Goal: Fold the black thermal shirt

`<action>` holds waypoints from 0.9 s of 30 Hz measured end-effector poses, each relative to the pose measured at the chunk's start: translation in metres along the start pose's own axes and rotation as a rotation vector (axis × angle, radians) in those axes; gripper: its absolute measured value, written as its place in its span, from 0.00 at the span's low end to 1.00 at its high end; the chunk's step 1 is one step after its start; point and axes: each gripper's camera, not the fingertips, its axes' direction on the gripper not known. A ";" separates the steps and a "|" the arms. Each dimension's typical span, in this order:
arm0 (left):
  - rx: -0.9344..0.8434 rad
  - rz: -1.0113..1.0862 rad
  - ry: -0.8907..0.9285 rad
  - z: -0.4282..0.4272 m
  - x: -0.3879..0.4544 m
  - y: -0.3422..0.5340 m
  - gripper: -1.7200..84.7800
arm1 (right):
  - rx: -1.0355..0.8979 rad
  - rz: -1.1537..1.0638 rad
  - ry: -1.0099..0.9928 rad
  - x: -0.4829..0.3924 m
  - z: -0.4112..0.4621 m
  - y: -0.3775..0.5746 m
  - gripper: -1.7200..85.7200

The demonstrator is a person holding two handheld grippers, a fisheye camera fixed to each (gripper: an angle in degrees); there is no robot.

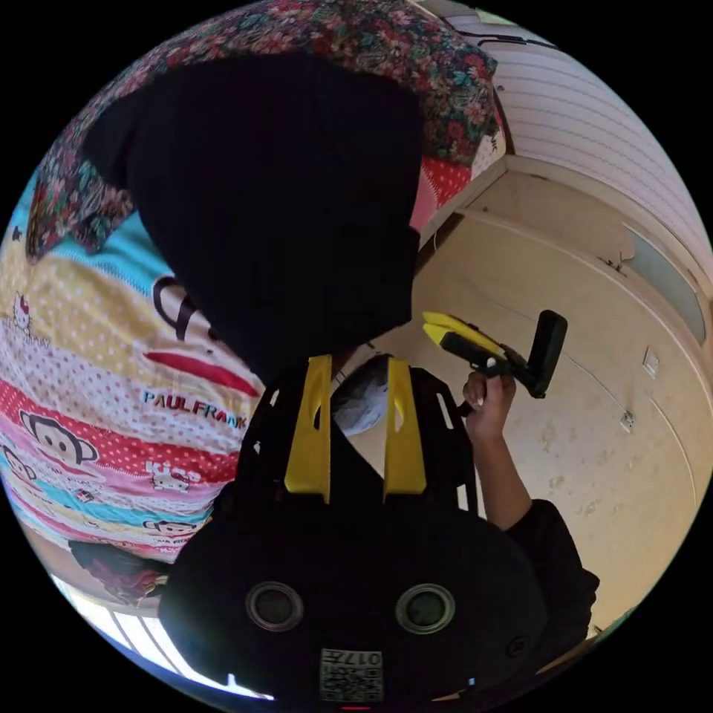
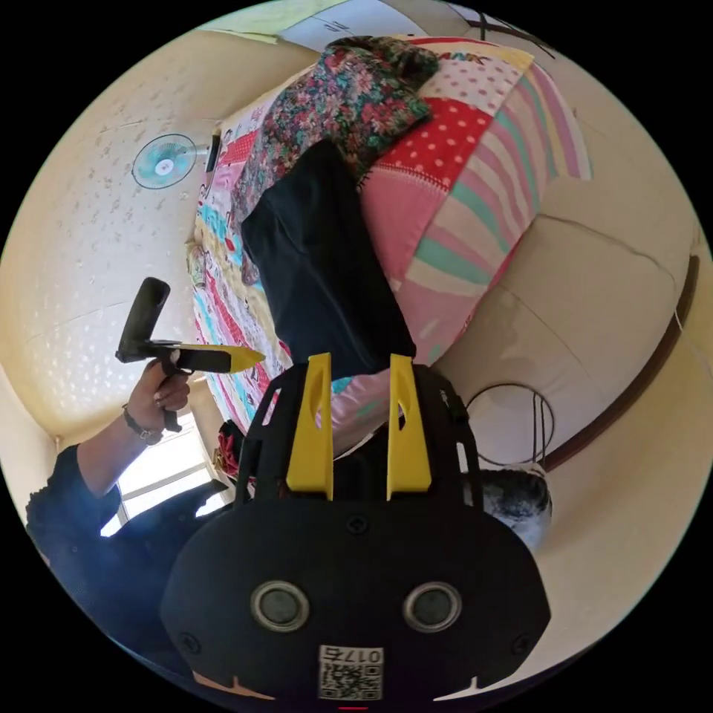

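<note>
Both my grippers, left [image 1: 359,371] and right [image 2: 359,371], are hanging open, holding nothing. The shirt [image 1: 275,208] is lying at 12 o'clock on the bedspread [image 1: 96,386]; I'm risking pinching bedspread with it.

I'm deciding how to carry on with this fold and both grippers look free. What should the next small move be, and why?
Probably lower the left gripper to the near edge of the black shirt and close on it. The shirt lies as a compact dark block on the patterned bedspread; both grippers' jaws stand apart with nothing between them, and the right gripper is held off beside the bed.
</note>
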 end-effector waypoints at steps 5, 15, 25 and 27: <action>0.049 -0.028 0.016 -0.006 0.037 -0.059 0.17 | -0.045 -0.024 -0.097 -0.005 -0.005 -0.021 0.13; -0.120 -0.001 -0.106 0.039 0.051 -0.057 0.11 | -0.124 -0.066 -0.548 -0.025 -0.008 0.023 0.05; -0.161 0.129 0.200 -0.061 -0.052 0.081 0.07 | -0.529 -0.435 -0.720 -0.191 0.059 0.046 0.04; -0.128 0.119 0.288 -0.082 -0.078 0.118 0.06 | -0.668 -0.583 -0.699 -0.262 0.083 0.056 0.04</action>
